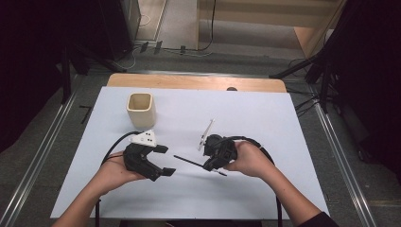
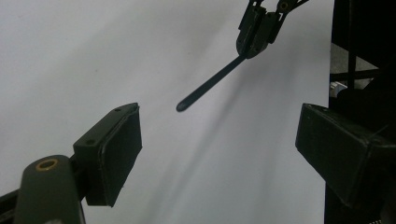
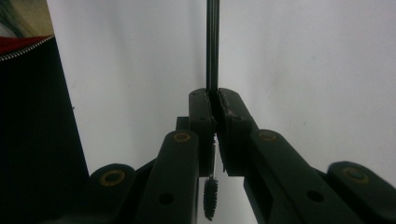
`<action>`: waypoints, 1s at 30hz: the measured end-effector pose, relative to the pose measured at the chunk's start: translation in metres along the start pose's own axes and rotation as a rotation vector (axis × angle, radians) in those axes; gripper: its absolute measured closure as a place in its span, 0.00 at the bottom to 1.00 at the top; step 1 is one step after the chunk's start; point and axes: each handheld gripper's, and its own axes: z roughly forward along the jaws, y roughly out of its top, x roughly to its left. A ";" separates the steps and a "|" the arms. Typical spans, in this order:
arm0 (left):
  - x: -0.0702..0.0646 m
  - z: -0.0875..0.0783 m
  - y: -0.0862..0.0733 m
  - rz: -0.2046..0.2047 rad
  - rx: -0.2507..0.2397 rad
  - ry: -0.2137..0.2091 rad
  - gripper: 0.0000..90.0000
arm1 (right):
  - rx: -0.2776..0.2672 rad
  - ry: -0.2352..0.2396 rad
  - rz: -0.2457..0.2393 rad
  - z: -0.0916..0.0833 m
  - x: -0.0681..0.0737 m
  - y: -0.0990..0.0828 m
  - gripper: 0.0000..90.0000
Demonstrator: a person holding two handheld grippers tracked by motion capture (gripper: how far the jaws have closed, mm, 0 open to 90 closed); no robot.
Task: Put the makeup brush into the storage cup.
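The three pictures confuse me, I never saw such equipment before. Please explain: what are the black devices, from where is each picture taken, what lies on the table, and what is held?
A person sits at a table covered in white and holds a hand-operated two-jaw gripper in each hand. The high view looks down from above. The other two come from cameras riding on each gripper, looking along its black jaws. The left gripper is open and holds nothing. The right gripper is shut on a thin black brush: its long handle sticks out ahead, its small bristle end hangs behind the jaws. A beige square cup stands on the table, beyond the left gripper.
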 end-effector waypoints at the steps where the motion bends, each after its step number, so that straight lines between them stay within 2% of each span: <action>1: 0.000 0.000 0.001 0.001 0.010 -0.002 0.16 | 0.007 0.000 -0.018 0.000 0.000 0.002 0.96; 5: 0.000 0.004 0.002 0.012 0.037 -0.006 0.16 | 0.032 -0.006 -0.047 0.005 0.001 0.009 0.96; 6: -0.001 0.005 0.003 0.013 0.042 -0.003 0.17 | 0.060 -0.005 -0.047 0.006 0.002 0.011 0.96; 8: -0.001 0.006 0.003 0.016 0.055 -0.006 0.16 | 0.063 -0.015 -0.078 0.007 0.002 0.014 0.96; 9: 0.000 0.007 0.003 0.017 0.064 -0.005 0.16 | 0.080 -0.014 -0.074 0.007 0.003 0.015 0.96; 16: 0.000 0.013 0.004 0.000 0.077 -0.026 0.17 | 0.092 -0.025 -0.122 0.003 0.005 0.023 0.96; 25: 0.001 0.022 0.006 -0.022 0.120 -0.048 0.17 | 0.124 -0.040 -0.181 0.003 0.012 0.030 0.96; 26: 0.001 0.023 0.006 -0.022 0.123 -0.050 0.19 | 0.130 -0.040 -0.180 0.003 0.013 0.031 0.96; 27: 0.001 0.023 0.007 -0.017 0.131 -0.053 0.26 | 0.129 -0.039 -0.194 0.003 0.013 0.032 0.96; 30: 0.002 0.026 0.008 -0.030 0.138 -0.064 0.27 | 0.133 -0.046 -0.205 0.002 0.015 0.034 0.96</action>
